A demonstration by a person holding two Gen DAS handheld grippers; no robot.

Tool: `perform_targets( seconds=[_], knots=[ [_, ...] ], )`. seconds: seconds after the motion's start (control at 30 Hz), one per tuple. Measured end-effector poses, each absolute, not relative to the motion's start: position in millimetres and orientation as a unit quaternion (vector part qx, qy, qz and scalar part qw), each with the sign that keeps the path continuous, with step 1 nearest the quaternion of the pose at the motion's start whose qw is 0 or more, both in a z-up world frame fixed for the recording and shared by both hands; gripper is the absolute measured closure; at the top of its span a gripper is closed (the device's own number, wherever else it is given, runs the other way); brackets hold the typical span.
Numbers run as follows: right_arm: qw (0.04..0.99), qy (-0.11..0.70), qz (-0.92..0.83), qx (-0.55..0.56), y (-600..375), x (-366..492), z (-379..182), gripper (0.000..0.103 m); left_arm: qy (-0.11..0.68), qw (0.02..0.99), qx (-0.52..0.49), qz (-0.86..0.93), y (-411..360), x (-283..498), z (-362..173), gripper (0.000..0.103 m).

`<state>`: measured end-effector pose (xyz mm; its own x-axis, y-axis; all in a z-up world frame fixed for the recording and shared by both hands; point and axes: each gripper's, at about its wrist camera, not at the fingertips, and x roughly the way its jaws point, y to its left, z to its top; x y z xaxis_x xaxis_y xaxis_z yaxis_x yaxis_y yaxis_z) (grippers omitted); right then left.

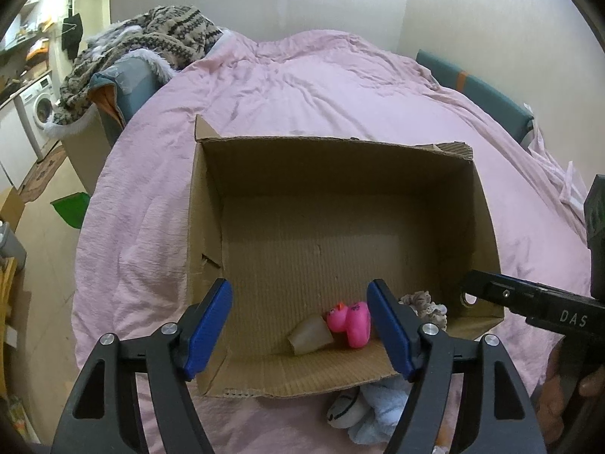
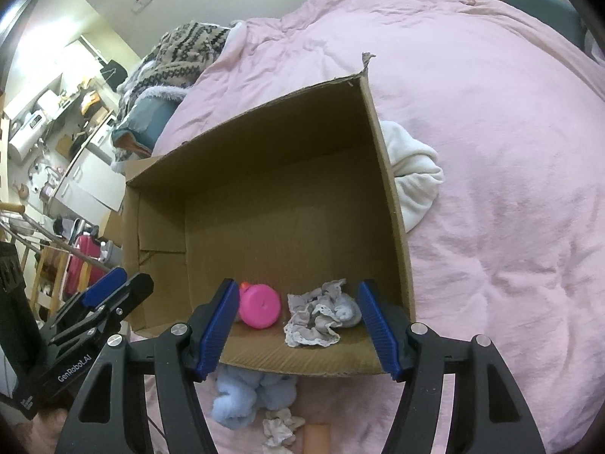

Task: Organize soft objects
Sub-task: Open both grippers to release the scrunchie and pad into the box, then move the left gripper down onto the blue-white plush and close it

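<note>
An open cardboard box (image 1: pixel 211 204) (image 2: pixel 389 174) lies on the pink bed cover. Inside near its front edge sit a pink rubber duck (image 1: pixel 349 321) (image 2: pixel 260 304), a translucent beige cup-like piece (image 1: pixel 310 335) and a grey lacy scrunchie (image 1: pixel 425 304) (image 2: pixel 319 312). My left gripper (image 1: pixel 300 331) is open and empty over the box's front edge. My right gripper (image 2: pixel 297 331) is open and empty above the duck and scrunchie. A light blue plush (image 1: pixel 382 412) (image 2: pixel 249 397) lies in front of the box.
A white fleece cloth (image 2: pixel 412 170) lies against the box's right side. Another small lacy scrunchie (image 2: pixel 280 429) and a beige cylinder (image 2: pixel 317 437) lie near the bed's front. A patterned blanket (image 1: pixel 151 45) is heaped at the far left. A washing machine (image 1: pixel 38 109) stands beyond.
</note>
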<state>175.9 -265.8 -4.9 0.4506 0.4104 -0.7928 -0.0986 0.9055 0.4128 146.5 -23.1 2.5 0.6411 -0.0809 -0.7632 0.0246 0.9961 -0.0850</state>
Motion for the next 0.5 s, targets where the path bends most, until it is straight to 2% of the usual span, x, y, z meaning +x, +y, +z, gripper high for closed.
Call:
perform_targets(
  seconds=[0.3,0.5],
  knots=[
    [0.838,0.499,0.147,0.163,-275.1,161.8,3.6,0.034,0.420,0.906,-0.044,-0.022,-12.9,130.7,12.5,0.032],
    [0.832,0.501,0.171,0.165,-274.5,142.5,11.6,0.034,0.444,0.892,-0.080,-0.019,-3.8,117.5,6.5,0.032]
  ],
)
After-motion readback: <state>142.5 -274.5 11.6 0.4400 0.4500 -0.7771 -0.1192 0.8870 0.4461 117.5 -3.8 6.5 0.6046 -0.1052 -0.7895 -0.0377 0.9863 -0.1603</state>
